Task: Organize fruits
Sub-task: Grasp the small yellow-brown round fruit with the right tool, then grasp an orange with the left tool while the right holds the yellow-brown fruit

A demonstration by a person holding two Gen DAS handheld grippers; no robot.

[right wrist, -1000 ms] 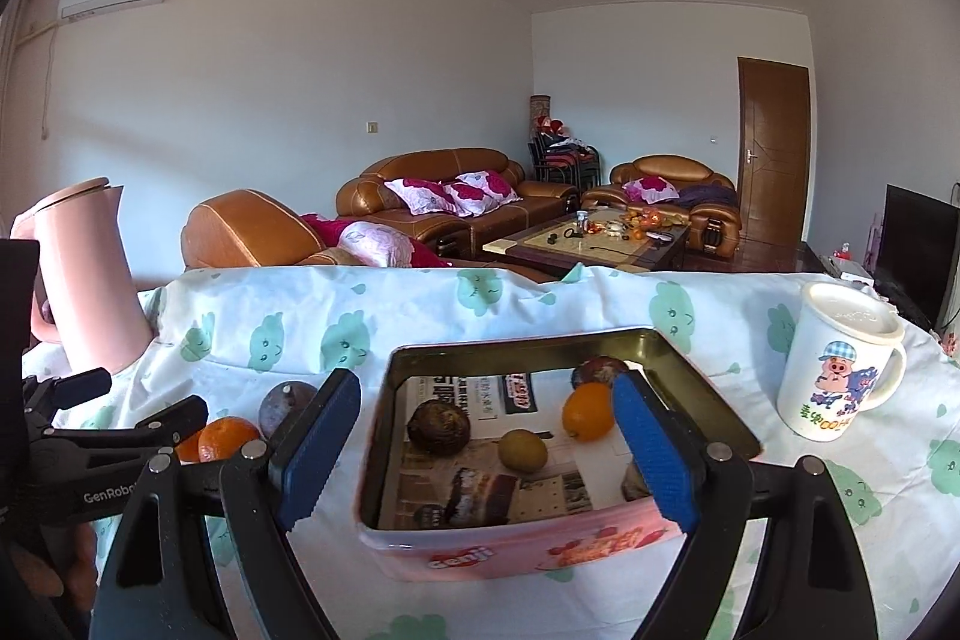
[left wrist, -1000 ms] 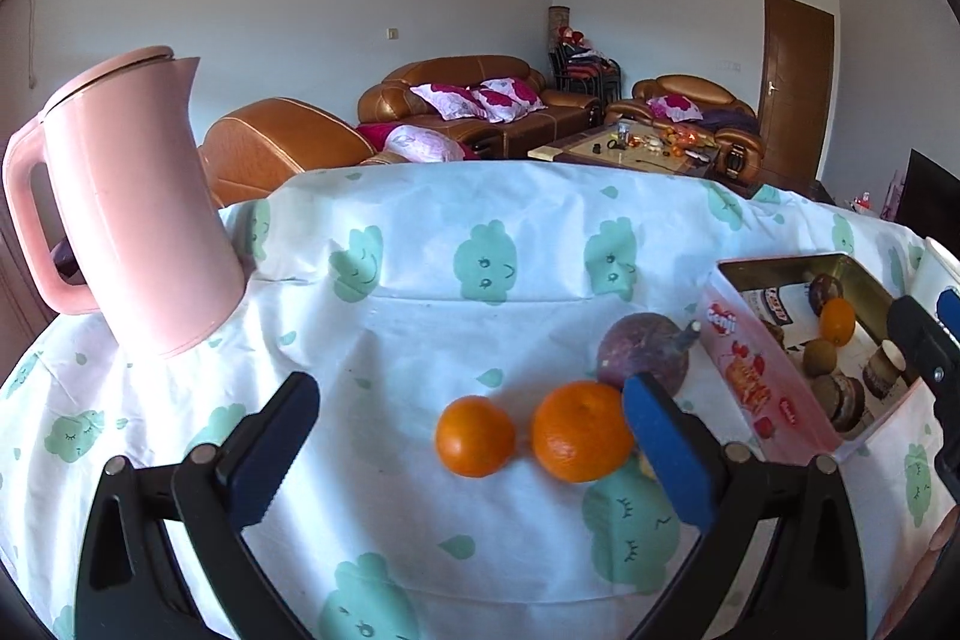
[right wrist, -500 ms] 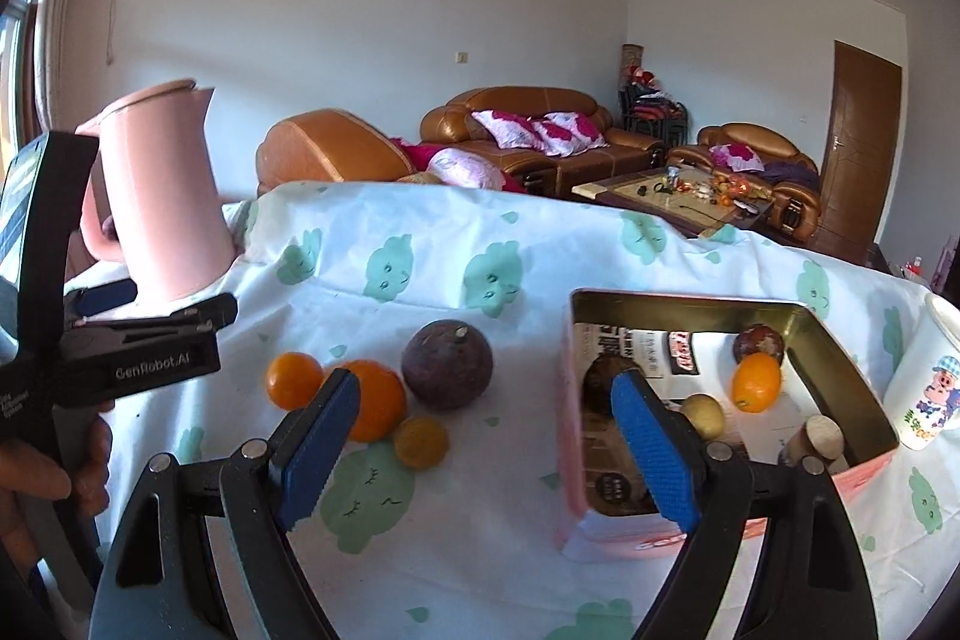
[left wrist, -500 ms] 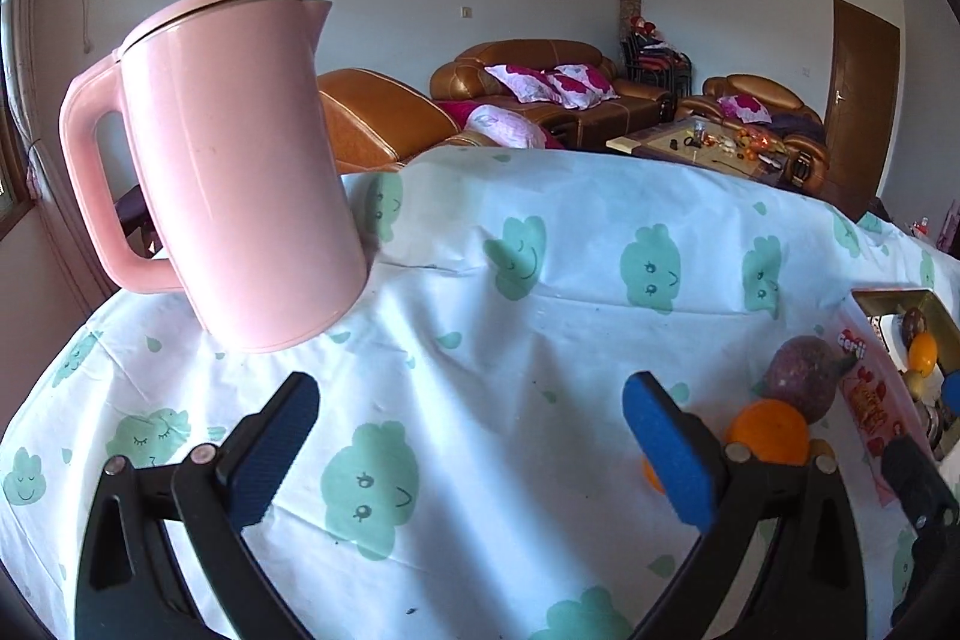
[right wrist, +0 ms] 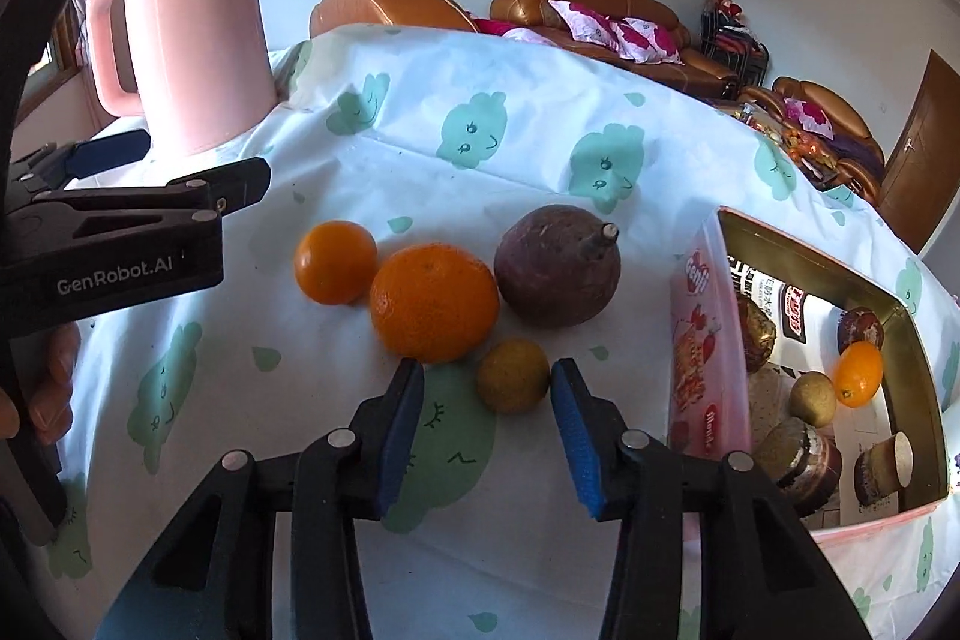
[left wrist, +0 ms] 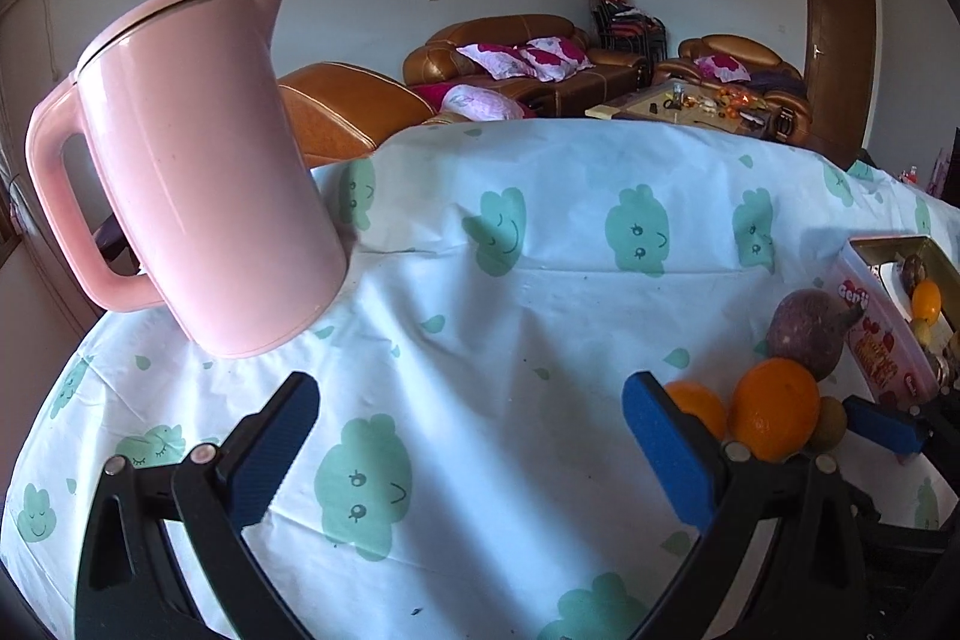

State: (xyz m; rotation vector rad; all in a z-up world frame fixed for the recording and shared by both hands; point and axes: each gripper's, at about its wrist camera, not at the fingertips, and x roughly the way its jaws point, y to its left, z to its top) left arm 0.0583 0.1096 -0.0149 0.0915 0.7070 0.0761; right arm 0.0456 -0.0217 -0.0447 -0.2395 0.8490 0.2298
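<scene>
Left wrist view: the left gripper (left wrist: 468, 451) hangs over bare tablecloth (left wrist: 540, 316) with its jaws spread wide and nothing between them. A pink kettle (left wrist: 198, 178) stands toward the table's left edge. Toward the right edge, 2 oranges, a large purple fruit (left wrist: 807, 334) and a small brown-green fruit (left wrist: 828, 422) huddle beside the pink tin box (left wrist: 876, 340). The blue pad (left wrist: 882, 424) of the other gripper shows just right of the small fruit.

Right wrist view: the right gripper (right wrist: 486, 415) points down at the small brown-green fruit (right wrist: 514, 376), which lies at the near side of the cluster, just in front of the bigger orange (right wrist: 433, 302). Its jaws have just been closing and now stand narrow, 1 pad either side of the fruit's near half; the right pad looks to be touching it, the left has a gap, so no grip is made yet. The smaller orange (right wrist: 335, 261) and the purple fruit (right wrist: 558, 274) sit behind. The tin box (right wrist: 810, 280) by the right edge already holds several fruits.

The small fruit is probably light, firm and round, so it may roll or squirt out of a pinch. Taking it across its widest middle, with gentle pressure, seems safest.
</scene>
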